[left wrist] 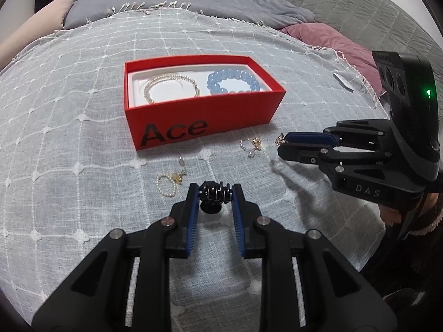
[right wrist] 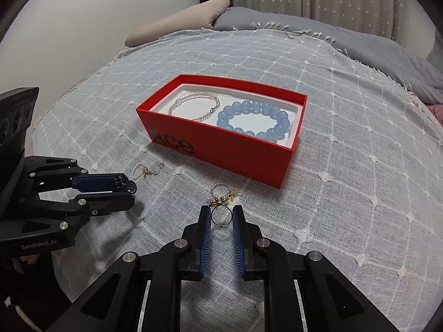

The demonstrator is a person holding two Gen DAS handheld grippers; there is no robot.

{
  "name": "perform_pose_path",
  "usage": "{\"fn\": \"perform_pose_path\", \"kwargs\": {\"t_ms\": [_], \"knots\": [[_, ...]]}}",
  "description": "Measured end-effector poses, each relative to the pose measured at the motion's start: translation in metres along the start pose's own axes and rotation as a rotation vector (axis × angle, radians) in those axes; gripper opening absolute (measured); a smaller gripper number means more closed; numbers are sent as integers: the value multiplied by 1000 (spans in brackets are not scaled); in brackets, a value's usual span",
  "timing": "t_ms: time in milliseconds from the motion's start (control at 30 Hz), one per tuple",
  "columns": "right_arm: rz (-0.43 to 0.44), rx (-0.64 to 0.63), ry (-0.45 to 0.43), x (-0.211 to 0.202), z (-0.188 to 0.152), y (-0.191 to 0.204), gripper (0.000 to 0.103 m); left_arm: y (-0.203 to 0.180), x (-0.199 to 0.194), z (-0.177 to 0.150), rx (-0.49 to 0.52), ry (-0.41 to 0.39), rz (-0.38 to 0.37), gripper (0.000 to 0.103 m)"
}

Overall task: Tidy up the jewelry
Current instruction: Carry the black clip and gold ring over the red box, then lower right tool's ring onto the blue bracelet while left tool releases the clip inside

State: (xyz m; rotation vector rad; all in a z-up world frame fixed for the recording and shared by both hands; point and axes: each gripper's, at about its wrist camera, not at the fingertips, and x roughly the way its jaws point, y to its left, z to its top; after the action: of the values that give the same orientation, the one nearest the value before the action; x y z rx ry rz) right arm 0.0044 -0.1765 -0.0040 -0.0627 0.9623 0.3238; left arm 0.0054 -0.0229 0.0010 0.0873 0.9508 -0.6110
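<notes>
- Here, the left gripper (left wrist: 215,193) is clenched on a small black hair claw clip (left wrist: 214,195), the clip pinched between the two blue finger pads (left wrist: 193,221) and held just above the bedspread (left wrist: 83,193).
- In the right wrist view the same left gripper (right wrist: 121,191) comes in from the left edge, the black clip (right wrist: 121,185) showing at its fingertips.
- The right gripper (right wrist: 221,215) grasps a thin gold ring (right wrist: 221,217) with a gold ornament on its far side; the band stands upright between the pads, which touch it on both sides.
- From the left wrist view the right gripper (left wrist: 282,145) reaches in from the right, with a bit of gold (left wrist: 279,139) at its tip.
- The red box (left wrist: 205,121), printed "Ace" on its near wall, sits open on the bedspread, far of both grippers.
- Inside it, a pearl bracelet (left wrist: 171,87) lies in the left part and a blue bead bracelet (left wrist: 234,81) in the right part, on the white lining.
- A pearl earring with a gold charm (left wrist: 170,181) lies on the bedspread just left of the left gripper's tips, near the box's front wall.
- A second pearl and gold earring (left wrist: 252,145) lies between the box and the right gripper; in the right wrist view this piece (right wrist: 223,191) sits just far of the held ring.
- A pink pillow (left wrist: 332,41) and a grey quilt (left wrist: 360,8) lie at the far right of the bed.
</notes>
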Motion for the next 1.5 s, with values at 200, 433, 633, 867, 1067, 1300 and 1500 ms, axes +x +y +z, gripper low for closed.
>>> {"fn": "perform_pose_path", "kwargs": {"t_ms": [200,433,633,867,1067,1300,1500], "knots": [[-3,10,-22,-10,5,0,16,-3,-5,9,-3,-25,-4,25],[4,38,-62,-21,15,-3,16,-1,-8,23,-24,-55,1,25],[6,57,-103,-29,27,-3,16,4,-17,38,-63,-106,0,25],[6,95,-135,-27,43,-9,16,7,-16,56,-102,-151,17,25],[-2,147,-156,-23,52,-17,16,13,-7,68,-132,-161,41,25],[-15,171,-175,-12,60,-22,16,17,7,77,-122,-178,84,25],[-15,184,-186,-1,68,-28,16,21,21,84,-91,-174,121,25]]}}
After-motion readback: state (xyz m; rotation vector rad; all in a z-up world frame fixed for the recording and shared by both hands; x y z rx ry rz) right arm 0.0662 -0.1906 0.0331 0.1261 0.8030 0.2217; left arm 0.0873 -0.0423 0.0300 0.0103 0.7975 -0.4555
